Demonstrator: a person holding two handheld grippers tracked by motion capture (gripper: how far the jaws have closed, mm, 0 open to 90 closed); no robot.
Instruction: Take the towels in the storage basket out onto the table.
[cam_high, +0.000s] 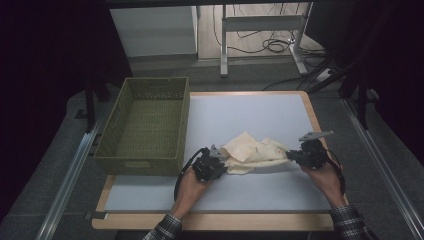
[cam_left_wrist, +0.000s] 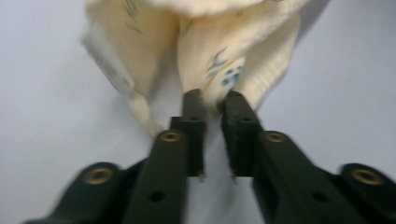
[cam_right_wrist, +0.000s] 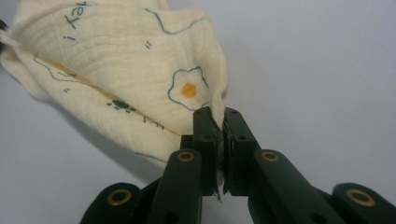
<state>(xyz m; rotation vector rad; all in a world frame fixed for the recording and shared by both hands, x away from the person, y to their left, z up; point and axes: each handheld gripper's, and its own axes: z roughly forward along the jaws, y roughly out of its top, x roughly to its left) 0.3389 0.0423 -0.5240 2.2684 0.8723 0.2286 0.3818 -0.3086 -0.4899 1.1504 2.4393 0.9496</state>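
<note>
A cream cloth (cam_high: 255, 150) printed with small drawings, one a fried egg, hangs crumpled between my two grippers over the white table top (cam_high: 240, 110). My left gripper (cam_high: 220, 161) holds its left end; in the left gripper view a bunched fold of the cloth (cam_left_wrist: 210, 46) runs down into the narrow gap at the tips of the left gripper (cam_left_wrist: 214, 100). My right gripper (cam_high: 295, 156) holds the right end. In the right gripper view the right gripper (cam_right_wrist: 218, 114) pinches a thin edge of the cloth (cam_right_wrist: 116, 70), with the jaws nearly together.
A green woven basket (cam_high: 145, 162) stands at the table's left, close beside the left hand. The wooden table edge (cam_high: 215, 221) runs along the front. Beyond the table are desk legs and cables (cam_high: 270, 45) on the floor.
</note>
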